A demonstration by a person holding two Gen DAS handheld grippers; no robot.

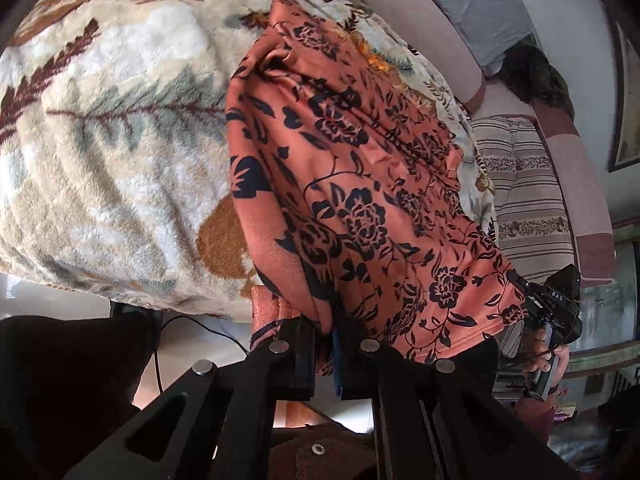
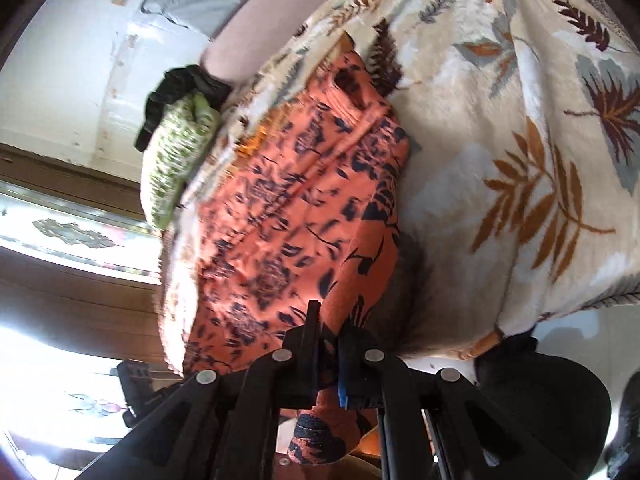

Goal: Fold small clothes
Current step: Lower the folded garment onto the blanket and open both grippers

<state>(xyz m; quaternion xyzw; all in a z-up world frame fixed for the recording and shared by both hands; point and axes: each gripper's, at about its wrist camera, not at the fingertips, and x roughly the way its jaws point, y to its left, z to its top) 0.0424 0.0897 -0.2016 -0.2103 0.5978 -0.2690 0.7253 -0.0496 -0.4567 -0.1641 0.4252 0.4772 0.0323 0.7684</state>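
An orange garment with a dark floral print (image 1: 360, 184) is stretched over a fluffy leaf-patterned blanket (image 1: 108, 152). My left gripper (image 1: 326, 344) is shut on the garment's near edge, with cloth pinched between its fingers. In the left wrist view my right gripper (image 1: 554, 308) holds the garment's other near corner at the right. In the right wrist view the same garment (image 2: 296, 208) runs away from my right gripper (image 2: 328, 356), which is shut on its near edge; some cloth hangs below the fingers. The garment is lifted at the near edge and lies on the blanket (image 2: 500, 128) further away.
A green patterned cloth bundle (image 2: 176, 152) and a dark item (image 2: 180, 88) lie at the blanket's far left edge. A striped cushion (image 1: 520, 184) and a pink sofa back (image 1: 420, 8) lie beyond the blanket. A cable (image 1: 200, 328) runs on the floor below.
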